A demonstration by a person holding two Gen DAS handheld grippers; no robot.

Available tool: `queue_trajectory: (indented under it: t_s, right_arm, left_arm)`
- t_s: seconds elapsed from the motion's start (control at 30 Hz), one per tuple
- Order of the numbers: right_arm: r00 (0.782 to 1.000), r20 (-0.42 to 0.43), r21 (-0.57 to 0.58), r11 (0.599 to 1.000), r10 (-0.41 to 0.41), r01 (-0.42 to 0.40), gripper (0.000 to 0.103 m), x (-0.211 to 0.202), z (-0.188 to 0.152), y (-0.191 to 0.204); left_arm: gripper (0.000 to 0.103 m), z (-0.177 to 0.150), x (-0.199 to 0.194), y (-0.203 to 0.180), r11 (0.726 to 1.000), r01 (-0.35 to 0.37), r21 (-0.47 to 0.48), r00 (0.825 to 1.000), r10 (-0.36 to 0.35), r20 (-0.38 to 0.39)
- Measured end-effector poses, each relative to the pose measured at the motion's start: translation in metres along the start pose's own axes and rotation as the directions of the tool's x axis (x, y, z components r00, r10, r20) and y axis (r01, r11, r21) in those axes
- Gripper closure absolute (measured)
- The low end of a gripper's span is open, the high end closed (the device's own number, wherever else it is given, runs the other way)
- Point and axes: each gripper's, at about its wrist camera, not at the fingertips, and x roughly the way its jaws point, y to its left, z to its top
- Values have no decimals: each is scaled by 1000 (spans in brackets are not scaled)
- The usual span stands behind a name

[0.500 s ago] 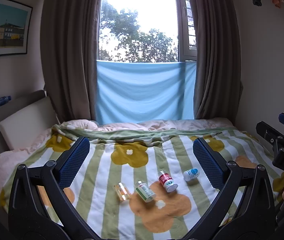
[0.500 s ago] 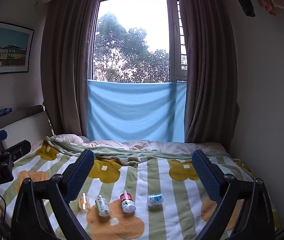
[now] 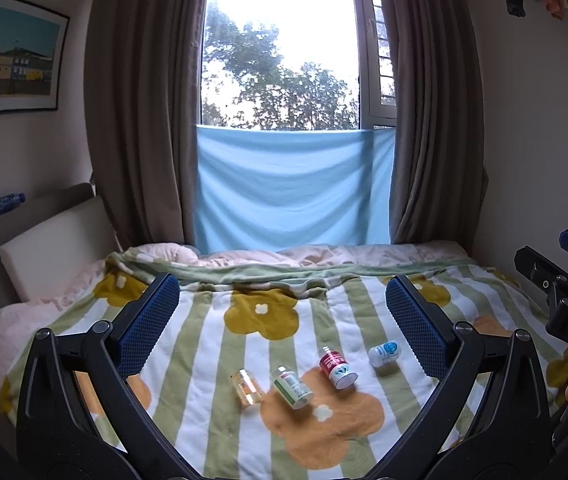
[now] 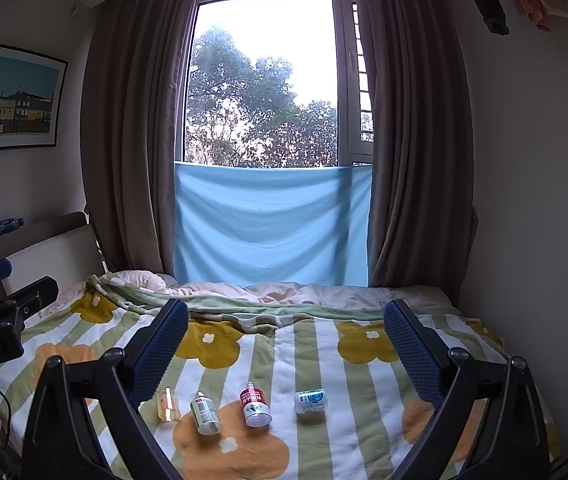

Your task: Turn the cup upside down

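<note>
Four small cups are seen lying on their sides in a row on the flowered blanket [image 3: 267, 344], none touching another. At the left end, toward 7 o'clock in the left wrist view, a clear yellowish cup [image 3: 247, 387] is found; just beside it lies a green-labelled cup [image 3: 291, 385], then a red-labelled cup [image 3: 336, 366], and at the right end, toward 4 o'clock, a white and blue cup [image 3: 384, 353]. The left gripper [image 3: 281, 320] is held wide open above the bed, nothing being gripped between its blue pads. In the right wrist view the same row is seen at 6 o'clock, and the right gripper [image 4: 286, 344] is likewise spread wide and empty. A blue cloth [image 4: 271, 224] is hung across the window at 12 o'clock.
</note>
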Motion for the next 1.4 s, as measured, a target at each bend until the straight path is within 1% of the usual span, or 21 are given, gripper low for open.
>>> queue_trajectory:
  t_s: [0.63, 1.1, 1.17, 1.27, 1.4]
  right_arm:
    - [1000, 5, 3, 1000, -2, 2, 5, 0, 7, -2]
    - [1000, 5, 5, 1000, 1, -1, 5, 1, 5, -4]
    - [1000, 1, 6, 1000, 0, 0, 5, 2, 6, -3]
    - [1000, -19, 7, 1000, 3, -3, 5, 8, 8, -3]
    - [998, -66, 12, 1000, 23, -22, 5, 26, 9, 0]
  left_arm:
    - [0, 5, 0, -1, 1000, 7, -3, 1000, -7, 10]
    - [0, 5, 1, -1, 1000, 4, -5, 1000, -4, 9]
    - [0, 5, 3, 0, 1000, 5, -8, 1000, -5, 2]
    - [0, 7, 11, 4, 1000, 5, -18, 1000, -6, -30]
    - [0, 5, 29, 13, 999, -7, -46, 995, 3, -98]
